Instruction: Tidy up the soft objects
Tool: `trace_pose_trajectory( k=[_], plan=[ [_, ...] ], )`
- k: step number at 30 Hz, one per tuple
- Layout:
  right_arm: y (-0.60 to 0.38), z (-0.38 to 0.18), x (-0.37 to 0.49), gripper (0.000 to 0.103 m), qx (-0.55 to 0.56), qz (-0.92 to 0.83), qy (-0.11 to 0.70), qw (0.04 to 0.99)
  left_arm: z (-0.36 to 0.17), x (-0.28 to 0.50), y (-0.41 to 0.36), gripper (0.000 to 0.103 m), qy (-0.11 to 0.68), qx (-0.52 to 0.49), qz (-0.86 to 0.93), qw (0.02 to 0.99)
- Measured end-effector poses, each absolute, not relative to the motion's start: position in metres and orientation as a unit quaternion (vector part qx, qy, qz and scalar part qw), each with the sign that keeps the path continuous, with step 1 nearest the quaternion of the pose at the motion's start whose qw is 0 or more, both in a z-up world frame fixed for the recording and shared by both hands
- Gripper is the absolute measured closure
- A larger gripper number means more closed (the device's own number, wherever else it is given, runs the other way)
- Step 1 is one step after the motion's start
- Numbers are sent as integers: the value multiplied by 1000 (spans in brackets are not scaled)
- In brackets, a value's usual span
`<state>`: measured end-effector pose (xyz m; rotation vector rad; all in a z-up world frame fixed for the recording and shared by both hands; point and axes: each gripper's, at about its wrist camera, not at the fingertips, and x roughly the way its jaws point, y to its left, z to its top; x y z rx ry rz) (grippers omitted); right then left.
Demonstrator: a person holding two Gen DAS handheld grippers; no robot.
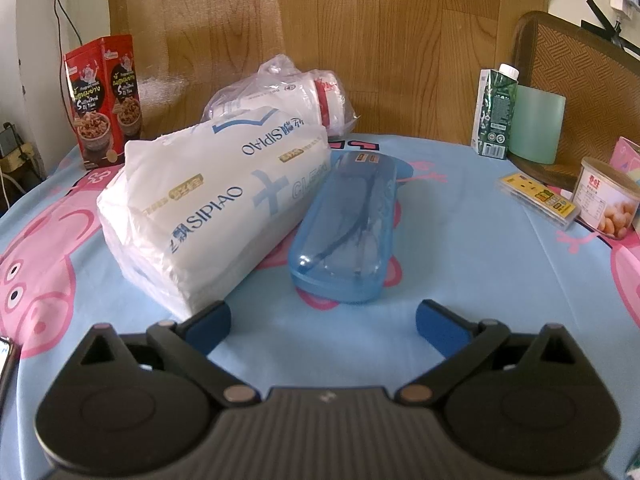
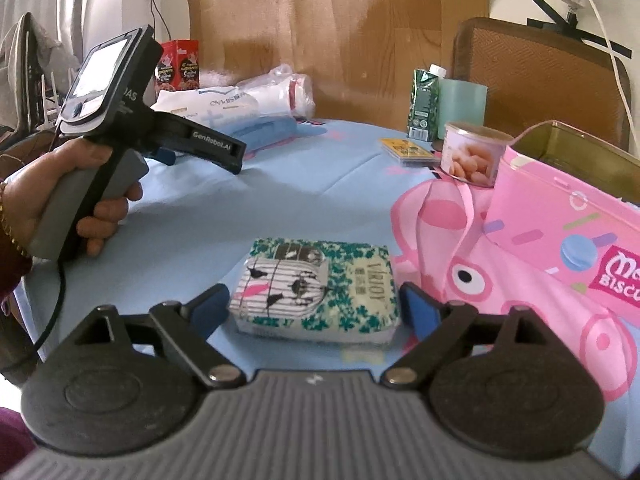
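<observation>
A small green-and-white tissue pack [image 2: 316, 296] lies flat on the cartoon tablecloth [image 2: 280, 200], between the blue pads of my right gripper [image 2: 314, 310]. Both pads stand a little clear of its sides, so the jaws are open around it. My left gripper [image 1: 322, 322] is open over bare cloth with nothing between its fingers. Just beyond it lie a large white SIPIAO tissue pack [image 1: 208, 208] and a blue translucent case [image 1: 344, 232]. A clear bag of white rolls [image 1: 288, 96] sits behind the pack. In the right wrist view a hand [image 2: 72, 196] holds the left gripper [image 2: 200, 156].
An open pink biscuit tin [image 2: 568, 216] stands close on the right of the small pack. Further back are a can [image 2: 472, 152], a yellow box [image 2: 404, 150], a green carton [image 2: 424, 104], a pale green cup [image 2: 464, 108] and a red snack box [image 1: 106, 100]. A chair [image 1: 580, 92] stands behind the table.
</observation>
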<state>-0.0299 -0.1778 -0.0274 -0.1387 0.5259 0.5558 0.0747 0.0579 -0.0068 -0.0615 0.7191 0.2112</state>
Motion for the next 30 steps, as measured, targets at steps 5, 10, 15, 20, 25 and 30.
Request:
trace_pose_trajectory(
  k=[5,10,15,20,25,30],
  plan=[
    [-182,-28,-33,11,-62,269,254,927,-7,75,58,1,351,-30,103,930],
    [-186,-29,-35,19,-55,263,249,931,-7,75,58,1,351,-30,103,930],
    [-183,-29,-37,25,-49,258,245,933,-6,75,58,0,352,-30,104,930],
    [-174,-30,-43,26,-69,280,237,928,-6,74,58,1,352,-30,104,930],
    [-177,-29,-49,26,-79,282,233,927,-6,73,57,1,352,-30,103,930],
    [-211,-29,-59,26,-65,217,237,945,-4,70,47,2,350,-11,72,934]
  ],
)
